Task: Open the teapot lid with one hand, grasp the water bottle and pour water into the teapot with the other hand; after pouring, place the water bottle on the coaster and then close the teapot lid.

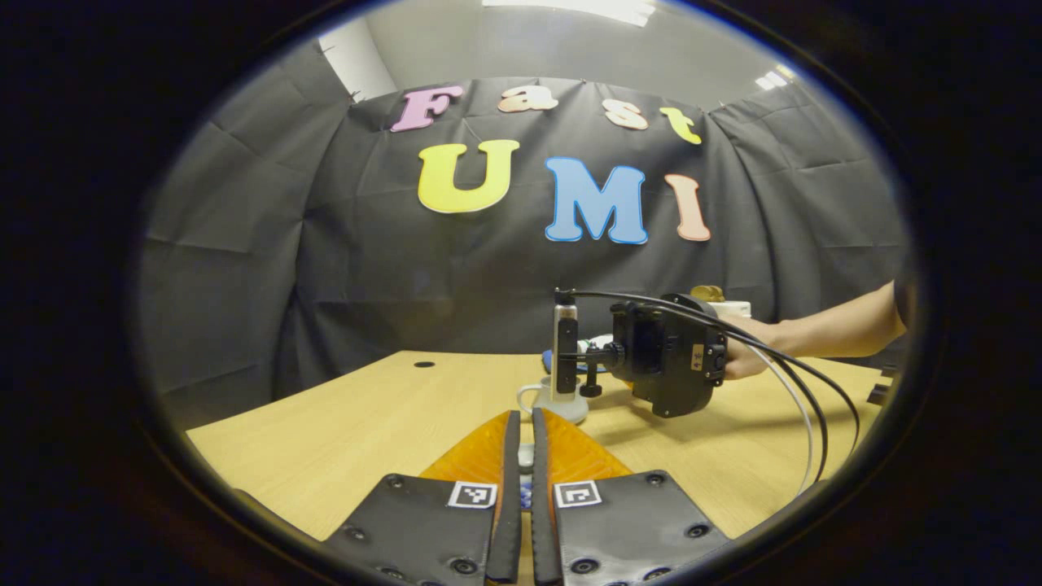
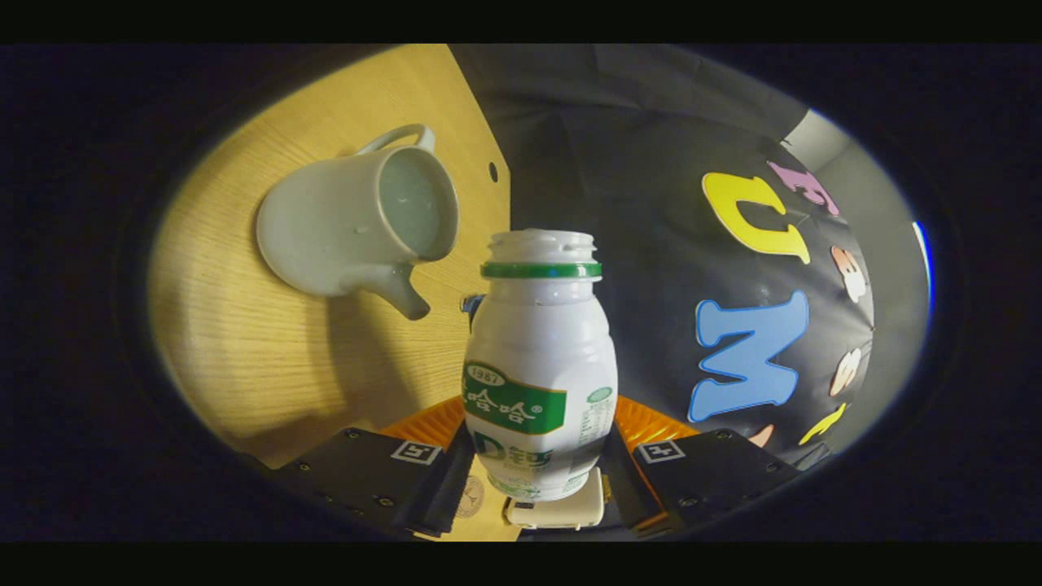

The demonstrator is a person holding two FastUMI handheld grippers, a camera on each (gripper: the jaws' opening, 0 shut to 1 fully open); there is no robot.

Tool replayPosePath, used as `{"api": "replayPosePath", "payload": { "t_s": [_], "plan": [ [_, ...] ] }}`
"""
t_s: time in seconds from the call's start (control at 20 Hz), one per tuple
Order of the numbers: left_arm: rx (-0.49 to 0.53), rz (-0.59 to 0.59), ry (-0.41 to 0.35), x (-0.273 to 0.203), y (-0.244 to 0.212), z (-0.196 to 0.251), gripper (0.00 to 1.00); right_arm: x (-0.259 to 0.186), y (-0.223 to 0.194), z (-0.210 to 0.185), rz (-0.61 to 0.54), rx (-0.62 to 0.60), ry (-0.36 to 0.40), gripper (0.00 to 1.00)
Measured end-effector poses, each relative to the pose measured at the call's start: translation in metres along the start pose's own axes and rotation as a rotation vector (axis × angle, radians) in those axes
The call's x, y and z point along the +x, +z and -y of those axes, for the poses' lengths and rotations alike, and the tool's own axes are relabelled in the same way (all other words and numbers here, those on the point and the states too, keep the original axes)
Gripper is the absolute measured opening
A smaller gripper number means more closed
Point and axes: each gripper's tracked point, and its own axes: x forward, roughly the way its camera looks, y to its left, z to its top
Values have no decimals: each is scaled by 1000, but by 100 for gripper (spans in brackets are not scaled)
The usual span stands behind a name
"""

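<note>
In the right gripper view, my right gripper (image 2: 539,435) is shut on a white water bottle (image 2: 537,358) with a green neck ring and no cap. The bottle is tipped on its side, its mouth near the pale teapot (image 2: 342,232). The teapot stands lidless on the wooden table (image 2: 244,350) with liquid inside. In the left gripper view, my left gripper (image 1: 525,423) hovers over the table, fingers almost together on a small pale piece that looks like the teapot lid (image 1: 526,457). Farther off, a hand holds the right gripper (image 1: 570,358) above the teapot (image 1: 547,400). A blue coaster (image 1: 548,359) lies behind it.
A white object with a gold top (image 1: 720,301) sits at the back right of the table. Black and white cables (image 1: 806,399) trail from the far gripper. A small hole (image 1: 423,364) marks the tabletop near the cloth wall.
</note>
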Motion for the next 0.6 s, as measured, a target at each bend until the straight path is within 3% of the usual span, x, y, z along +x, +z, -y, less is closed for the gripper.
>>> {"api": "replayPosePath", "payload": {
  "t_s": [0.6],
  "plan": [
    [-7, -16, 19, -4, -3, -10, 16, -1, 8, 10, 42, -207, -48, 73]
  ]
}}
